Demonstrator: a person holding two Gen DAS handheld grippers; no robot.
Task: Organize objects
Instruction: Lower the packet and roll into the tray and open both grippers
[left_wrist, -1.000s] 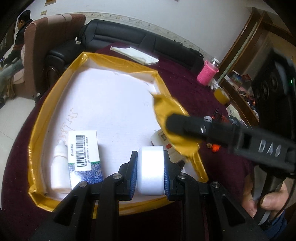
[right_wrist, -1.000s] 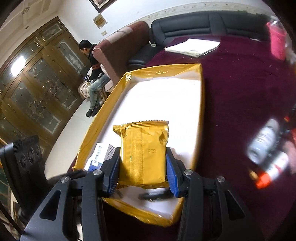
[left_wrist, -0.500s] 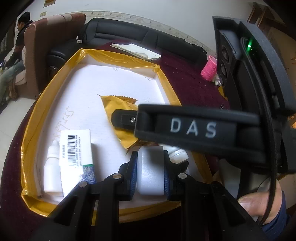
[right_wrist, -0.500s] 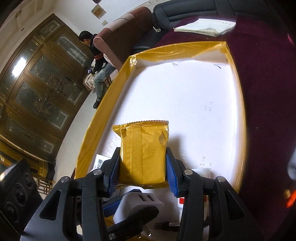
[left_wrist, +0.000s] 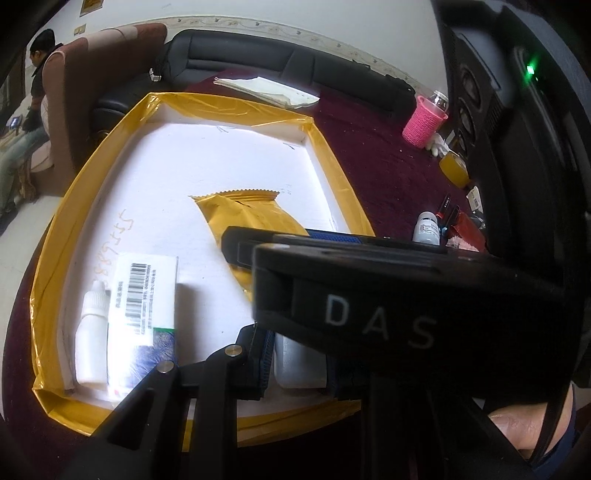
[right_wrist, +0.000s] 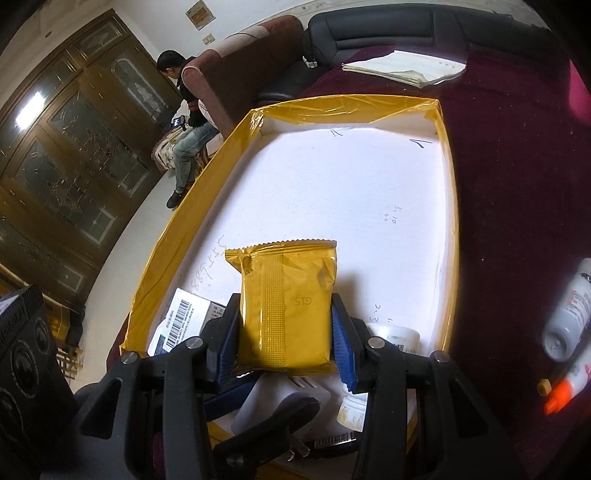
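Observation:
A shallow white tray with a yellow taped rim (left_wrist: 325, 147) (right_wrist: 177, 236) lies on a maroon cloth. My right gripper (right_wrist: 286, 325) is shut on a yellow foil packet (right_wrist: 286, 310) (left_wrist: 251, 221), held low over the tray's middle. One of its black fingers (left_wrist: 258, 240) crosses the left wrist view. My left gripper (left_wrist: 299, 354) is shut on a white adapter block (left_wrist: 295, 362) (right_wrist: 284, 402) at the tray's near edge, just under the right gripper. A white dropper bottle (left_wrist: 92, 332) and a barcoded box (left_wrist: 144, 306) lie in the tray's near left corner.
A white jar (right_wrist: 393, 334) and a small bottle (right_wrist: 354, 410) sit in the tray's near right corner. Two bottles (right_wrist: 569, 314) and an orange-capped tube (right_wrist: 565, 387) lie on the cloth to the right. Papers (left_wrist: 266, 88), a pink cup (left_wrist: 424, 122) and a seated person (right_wrist: 184, 110) are farther back.
The right gripper has carried the yellow packet leftward and down over the tray, crossing in front of the left camera. The left gripper has stayed put with the white block.

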